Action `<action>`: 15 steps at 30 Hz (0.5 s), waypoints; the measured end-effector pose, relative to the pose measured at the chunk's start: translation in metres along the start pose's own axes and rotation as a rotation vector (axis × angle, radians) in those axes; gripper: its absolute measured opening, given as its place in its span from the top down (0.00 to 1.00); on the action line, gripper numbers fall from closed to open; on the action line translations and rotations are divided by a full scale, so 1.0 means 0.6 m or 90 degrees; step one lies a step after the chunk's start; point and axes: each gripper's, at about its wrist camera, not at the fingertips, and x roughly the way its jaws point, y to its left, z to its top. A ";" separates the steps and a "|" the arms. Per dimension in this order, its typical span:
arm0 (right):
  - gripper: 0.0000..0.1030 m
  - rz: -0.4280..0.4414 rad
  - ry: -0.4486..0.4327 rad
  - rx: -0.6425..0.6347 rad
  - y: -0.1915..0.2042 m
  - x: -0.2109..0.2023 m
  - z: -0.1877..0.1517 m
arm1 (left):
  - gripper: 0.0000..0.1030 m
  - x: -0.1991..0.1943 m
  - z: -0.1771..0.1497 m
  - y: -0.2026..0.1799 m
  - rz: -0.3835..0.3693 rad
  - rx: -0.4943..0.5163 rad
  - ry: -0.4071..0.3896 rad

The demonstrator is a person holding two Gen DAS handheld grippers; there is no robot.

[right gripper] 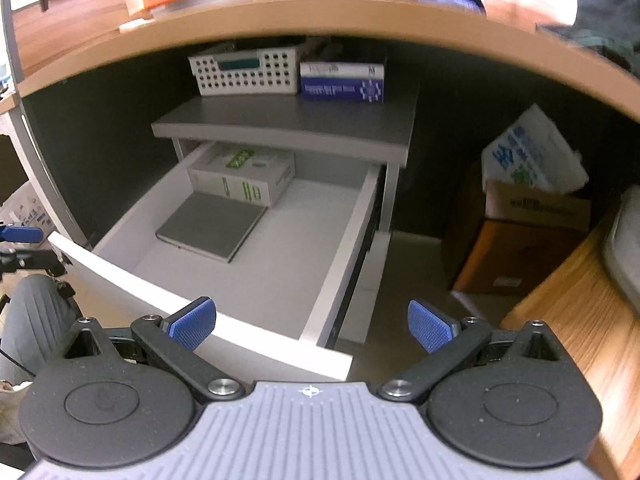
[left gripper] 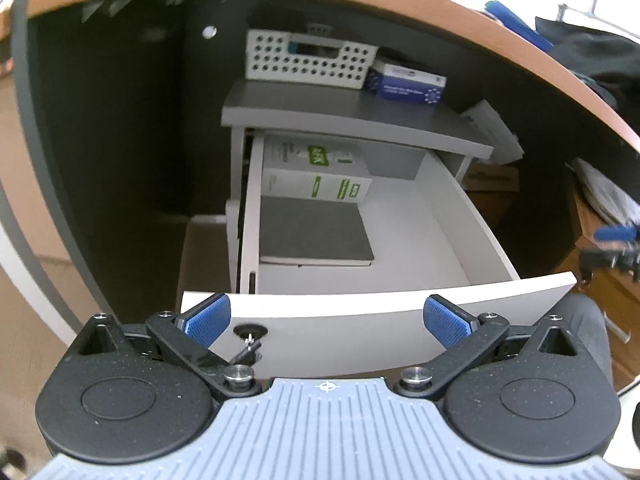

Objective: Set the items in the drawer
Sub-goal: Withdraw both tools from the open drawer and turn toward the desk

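I am holding the left gripper (left gripper: 327,320) and right gripper (right gripper: 312,325) spread wide, both gripping nothing, just before the pulled-out white drawer (left gripper: 400,312). Lying inside it: a grey notebook (left gripper: 314,232), then a white-and-green box (left gripper: 316,176) at the back. Sitting on the cabinet top (left gripper: 340,114): a perforated basket (left gripper: 308,60) beside a blue-and-white box (left gripper: 408,82).

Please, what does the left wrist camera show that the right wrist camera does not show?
Only the left wrist view shows the lock with its key on the drawer front. Only the right wrist view shows the cardboard box on the floor in full, with a white bag above it. Both show the open drawer, the grey notebook, the white-and-green box, the perforated basket, and one open, empty gripper each: left, right.
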 end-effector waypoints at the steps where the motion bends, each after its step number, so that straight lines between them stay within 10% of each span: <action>1: 0.00 0.004 -0.004 -0.004 -0.002 -0.006 0.010 | 0.00 -0.001 0.003 -0.003 0.001 0.010 -0.001; 15: 0.00 -0.022 -0.100 -0.093 -0.027 -0.092 0.185 | 0.00 -0.003 0.025 -0.037 -0.041 0.078 -0.015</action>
